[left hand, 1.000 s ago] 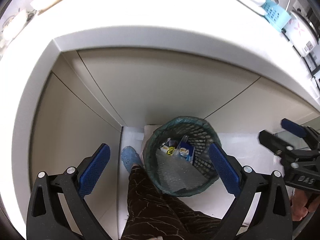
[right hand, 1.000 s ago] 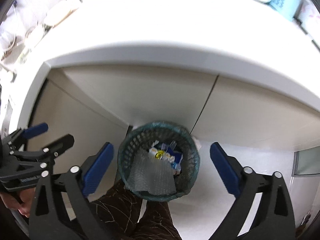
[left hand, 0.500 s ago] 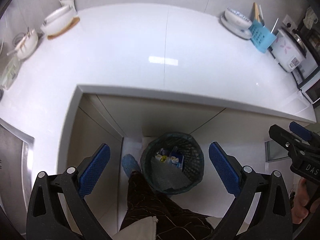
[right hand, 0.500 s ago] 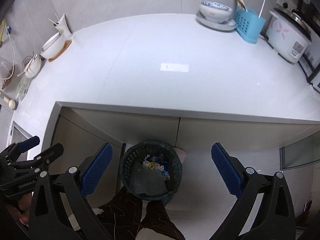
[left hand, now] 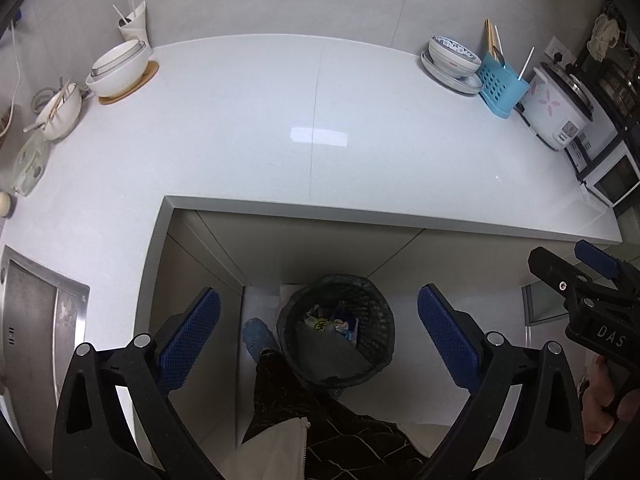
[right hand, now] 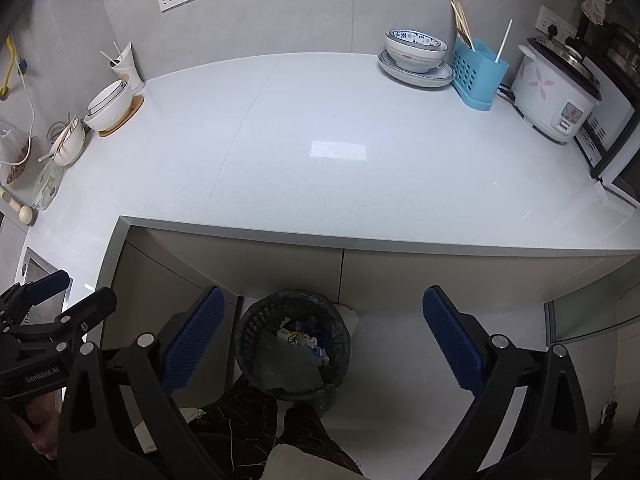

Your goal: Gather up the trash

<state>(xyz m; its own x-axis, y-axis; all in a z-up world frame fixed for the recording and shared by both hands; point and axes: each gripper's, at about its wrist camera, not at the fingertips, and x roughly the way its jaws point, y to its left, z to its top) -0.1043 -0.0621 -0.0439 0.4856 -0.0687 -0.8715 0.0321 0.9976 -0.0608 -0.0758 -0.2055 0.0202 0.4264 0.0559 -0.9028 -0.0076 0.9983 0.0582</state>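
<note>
- The left tongs (left hand: 318, 334) are spread wide with nothing between their blue pads, held high above the floor in front of the surface (left hand: 320, 128)
- The right tongs (right hand: 322, 334) are likewise wide apart and hold nothing; in the left wrist view they show at the right edge (left hand: 576, 276), in the right wrist view the left tongs show at the left edge (right hand: 60, 308)
- The trash bin (left hand: 336, 340), a dark mesh basket with a liner bag, stands on the floor below both tongs, in the corner under the edge of the surface; in each view it appears between the two pads but far beneath them, touching neither
- In the right wrist view the trash bin (right hand: 292, 344) sits closer to the left pad than to the right one
- Inside the bin lies the trash (left hand: 330, 322): small packets in white, blue and yellow toward the back, and a grey crumpled sheet (right hand: 286, 368) toward the front
- A leg in dark patterned trousers (left hand: 288, 392) stands just beside the bin, with a blue shoe (left hand: 256, 336) to its left
- On the surface, back left: a white bowl (left hand: 118, 68) on a wooden mat, and a smaller bowl with chopsticks (left hand: 58, 110) resting in it
- Back right: a patterned bowl on a plate (right hand: 416, 58), a blue holder (right hand: 478, 76) with chopsticks and a white stick standing in it, and a rice cooker (right hand: 554, 96)
- A metal sink (left hand: 36, 328) is set in the surface at the left
</note>
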